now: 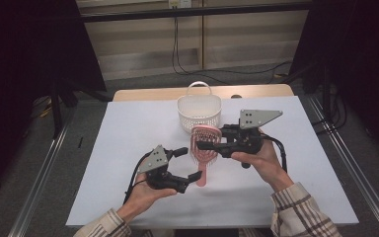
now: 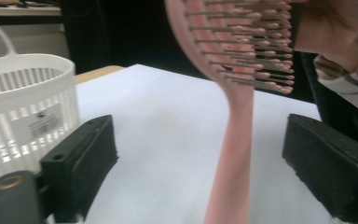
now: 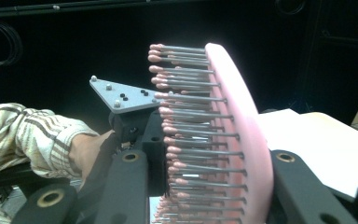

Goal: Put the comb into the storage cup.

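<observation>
A pink hairbrush (image 1: 204,134) with metal pins hangs over the white table, head up and handle down. My right gripper (image 1: 203,145) is shut on its head; in the right gripper view the two jaws clamp the brush (image 3: 242,121) from either side of the head. My left gripper (image 1: 190,164) is open around the handle (image 2: 235,154), which stands between its two black pads (image 2: 88,154) with a gap on each side. The left gripper's grey plate (image 3: 121,95) and a plaid sleeve lie beyond the brush's pins.
A white slotted basket (image 1: 200,111) with a loop handle stands at the table's far middle, just behind the brush; it is at the left in the left gripper view (image 2: 23,116). The white tabletop (image 1: 128,143) spreads to both sides, with floor and cables beyond.
</observation>
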Motion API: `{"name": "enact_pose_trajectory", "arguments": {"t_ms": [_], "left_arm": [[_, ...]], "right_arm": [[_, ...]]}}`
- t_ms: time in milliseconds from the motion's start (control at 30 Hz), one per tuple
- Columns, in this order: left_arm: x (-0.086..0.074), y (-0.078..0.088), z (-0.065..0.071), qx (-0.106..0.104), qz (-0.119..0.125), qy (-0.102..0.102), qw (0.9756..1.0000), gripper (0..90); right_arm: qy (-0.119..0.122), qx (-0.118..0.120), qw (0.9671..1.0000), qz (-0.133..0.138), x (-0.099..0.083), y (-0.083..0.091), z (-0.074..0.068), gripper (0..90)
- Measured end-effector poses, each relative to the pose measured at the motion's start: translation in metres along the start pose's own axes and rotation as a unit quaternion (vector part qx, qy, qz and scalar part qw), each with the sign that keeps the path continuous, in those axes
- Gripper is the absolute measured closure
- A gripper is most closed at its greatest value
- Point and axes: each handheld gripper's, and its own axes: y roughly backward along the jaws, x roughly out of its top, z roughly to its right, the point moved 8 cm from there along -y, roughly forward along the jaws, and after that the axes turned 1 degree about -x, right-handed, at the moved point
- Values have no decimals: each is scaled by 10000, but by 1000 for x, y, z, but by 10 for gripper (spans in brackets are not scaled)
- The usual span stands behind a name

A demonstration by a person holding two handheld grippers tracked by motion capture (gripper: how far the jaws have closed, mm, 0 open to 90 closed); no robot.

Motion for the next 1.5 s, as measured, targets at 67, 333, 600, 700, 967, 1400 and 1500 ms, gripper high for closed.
{"name": "enact_pose_trajectory", "arguments": {"t_ms": [67, 333, 600, 700, 967, 1400, 1500], "left_arm": [[1, 3, -4, 115, 39, -10, 9999, 78], [8, 18, -18, 460, 237, 202, 9985, 22], [12, 40, -25, 647, 426, 367, 9963, 20], [12, 48, -30, 850, 467, 308, 9948, 20], [7, 60, -35, 1109, 492, 254, 9923, 20], [-3, 72, -37, 1484, 464, 55, 9878, 8], [-7, 77, -39, 1648, 469, -40, 9852, 20]], "right_arm": [[-20, -28, 10000, 10, 0, 1, 1, 641], [-64, -257, 9996, 21, 2, 5, 5, 641], [-77, -413, 9991, 49, 4, 8, 9, 641], [-104, -479, 9988, 75, 4, 9, 11, 641], [-135, -632, 9979, 109, 5, 11, 15, 640], [-107, -976, 9951, 127, 10, 17, 23, 640], [-86, -1059, 9943, 131, 12, 18, 26, 640]]}}
